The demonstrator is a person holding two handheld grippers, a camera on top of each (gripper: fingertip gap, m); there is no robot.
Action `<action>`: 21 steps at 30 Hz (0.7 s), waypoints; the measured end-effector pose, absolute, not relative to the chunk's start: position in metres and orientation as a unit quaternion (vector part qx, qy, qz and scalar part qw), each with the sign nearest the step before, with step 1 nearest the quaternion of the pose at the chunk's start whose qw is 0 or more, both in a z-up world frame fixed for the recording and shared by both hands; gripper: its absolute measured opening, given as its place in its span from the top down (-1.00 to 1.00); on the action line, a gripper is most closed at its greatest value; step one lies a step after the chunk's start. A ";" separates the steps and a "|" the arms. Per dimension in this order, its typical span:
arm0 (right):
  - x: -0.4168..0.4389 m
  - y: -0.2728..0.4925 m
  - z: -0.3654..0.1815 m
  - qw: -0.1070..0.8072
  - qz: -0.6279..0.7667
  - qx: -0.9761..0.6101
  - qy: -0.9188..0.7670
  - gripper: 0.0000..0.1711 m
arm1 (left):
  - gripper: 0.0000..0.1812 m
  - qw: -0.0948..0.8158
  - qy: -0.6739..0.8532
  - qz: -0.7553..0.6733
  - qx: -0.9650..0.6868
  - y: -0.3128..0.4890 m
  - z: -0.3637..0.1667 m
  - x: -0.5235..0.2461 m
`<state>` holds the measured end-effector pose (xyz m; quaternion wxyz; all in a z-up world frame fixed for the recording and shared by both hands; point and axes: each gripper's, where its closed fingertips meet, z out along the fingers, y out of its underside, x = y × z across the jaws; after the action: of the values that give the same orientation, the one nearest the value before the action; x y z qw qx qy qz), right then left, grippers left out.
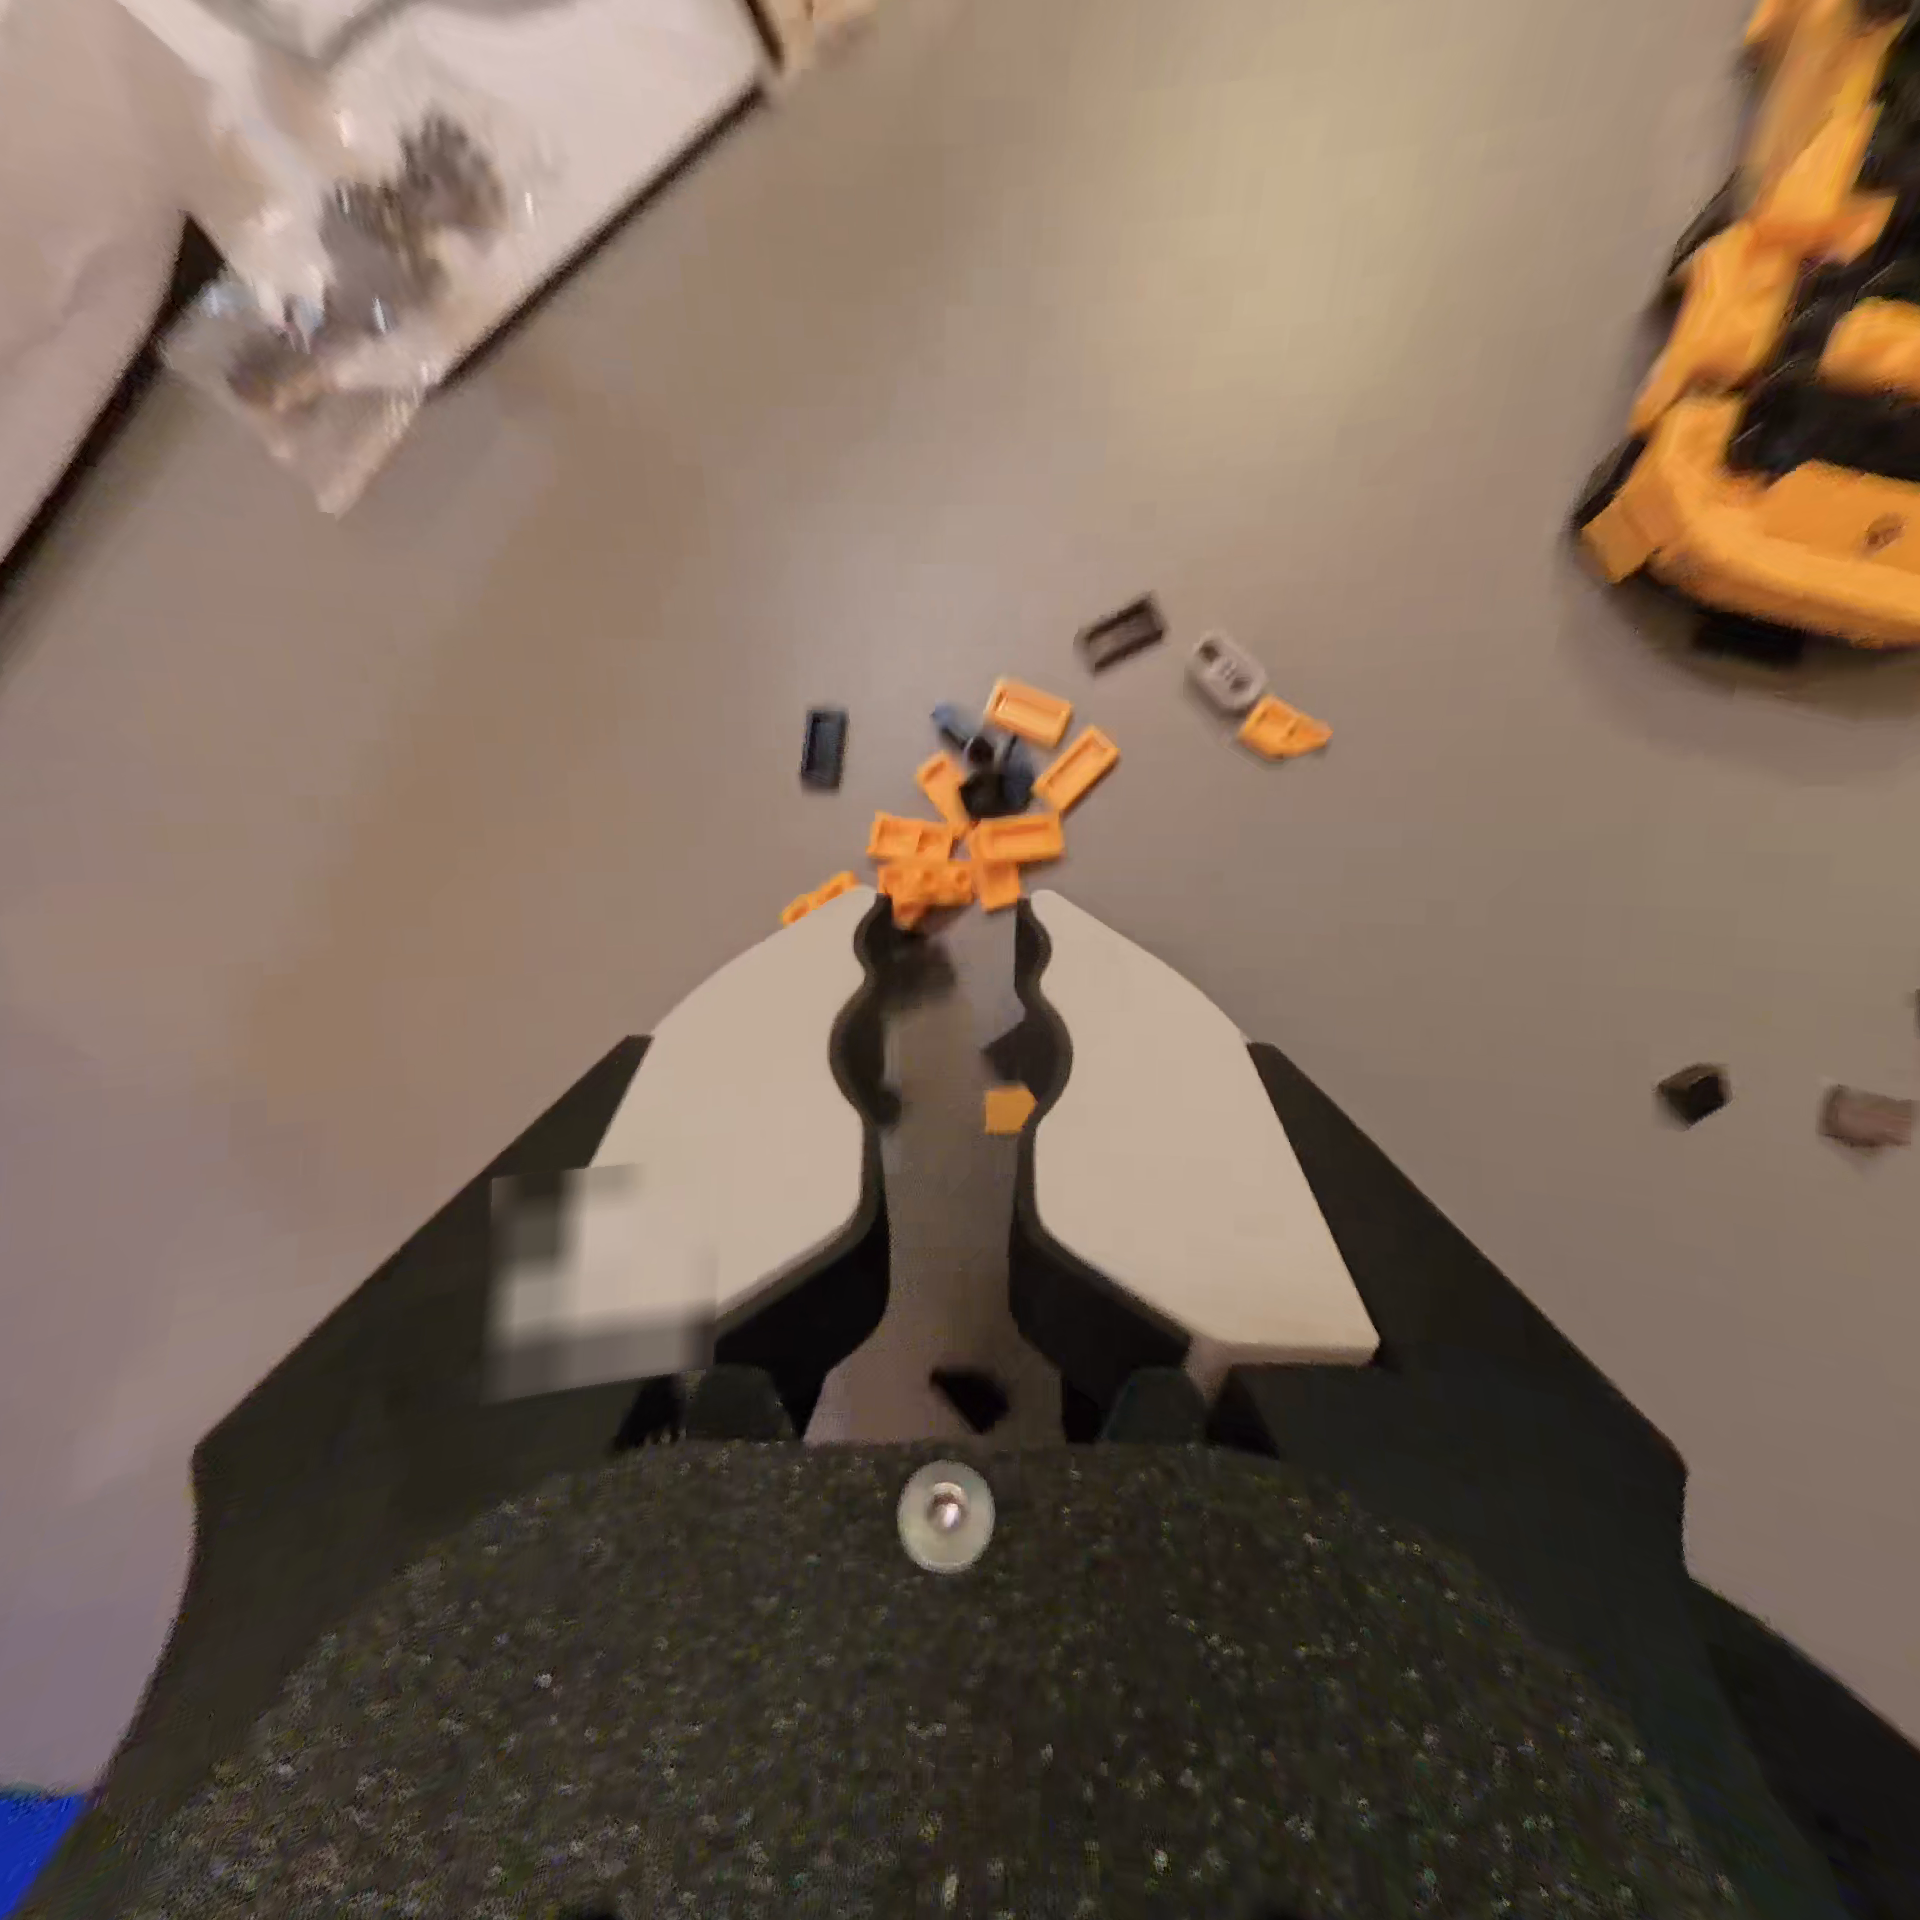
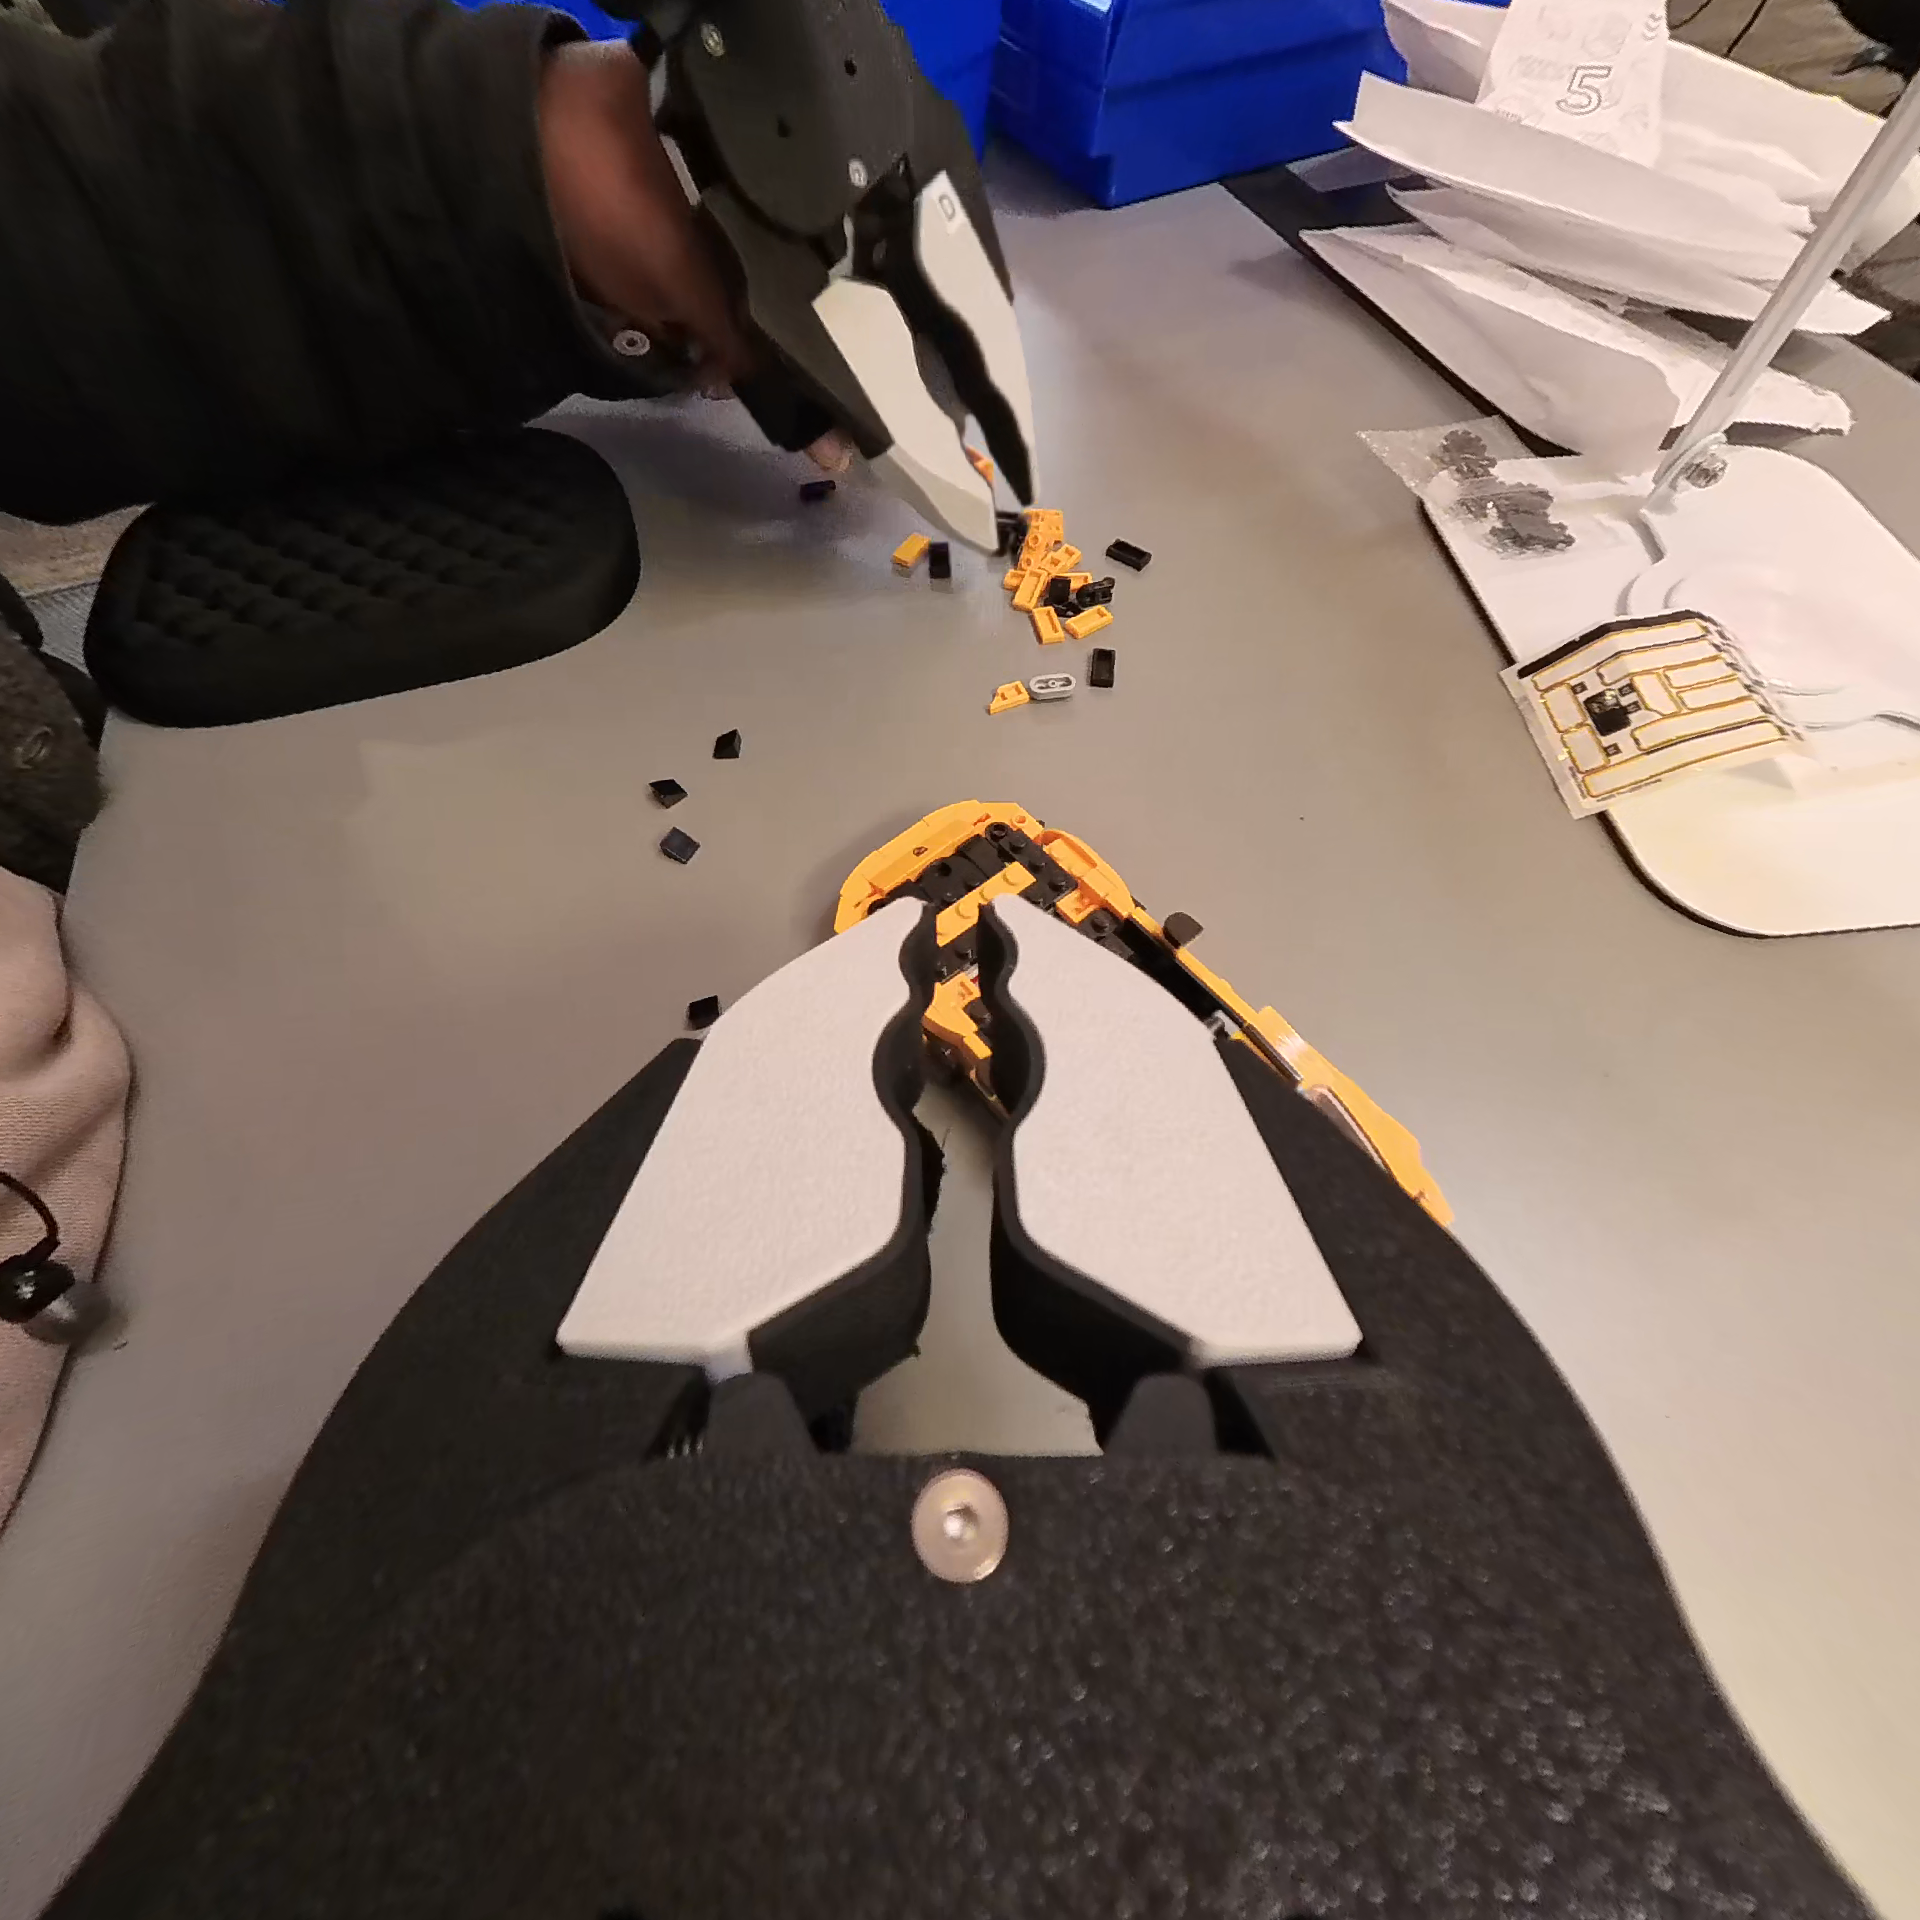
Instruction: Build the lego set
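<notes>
Left wrist view first: the left gripper point(image 1: 951, 909) has its fingers spread a little with nothing between the tips, sitting right at the near edge of the pile of loose orange and black pieces point(image 1: 977, 821); a few more strays lie off to its right, a grey piece point(image 1: 1226, 670) among them; the half-built orange car point(image 1: 1787, 364) is far off to the upper right, pretty blurry; a clear bag of dark parts point(image 1: 353, 281) lies up to the left.

Right wrist view: the right gripper point(image 2: 956, 920) is over the car point(image 2: 997, 862), fingers close together around its middle; looks like it's steadying it, but I can't tell if the tips really clamp; the pile point(image 2: 1055, 577) is well ahead of it, with paper bags point(image 2: 1558, 208) further right.

Progress-wise I'd say well along; the body has real shape, but plenty of small pieces are still unplaced.
</notes>
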<state>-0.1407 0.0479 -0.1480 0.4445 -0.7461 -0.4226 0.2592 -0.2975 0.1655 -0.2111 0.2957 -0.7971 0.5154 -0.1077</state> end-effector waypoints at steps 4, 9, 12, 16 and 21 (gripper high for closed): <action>-0.142 0.047 -0.150 0.441 0.263 -0.746 -0.424 0.92 | 0.68 0.298 0.540 -0.177 -0.767 0.145 -0.206 -0.254; -0.142 0.046 -0.147 0.444 0.265 -0.744 -0.424 0.93 | 0.68 0.282 0.604 -0.150 -0.730 0.137 -0.226 -0.232; -0.140 0.046 -0.147 0.446 0.267 -0.743 -0.421 0.93 | 0.85 0.261 0.595 -0.162 -0.743 0.138 -0.228 -0.235; -0.138 0.046 -0.147 0.447 0.267 -0.744 -0.420 0.93 | 0.86 0.250 0.592 -0.151 -0.751 0.142 -0.228 -0.253; -0.138 0.045 -0.145 0.449 0.271 -0.741 -0.419 0.93 | 0.86 0.264 0.567 -0.083 -0.776 0.168 -0.224 -0.289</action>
<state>-0.1380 0.0448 -0.1446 0.4495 -0.7412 -0.4188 0.2706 -0.2887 0.1681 -0.2238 0.2638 -0.7761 0.5668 -0.0829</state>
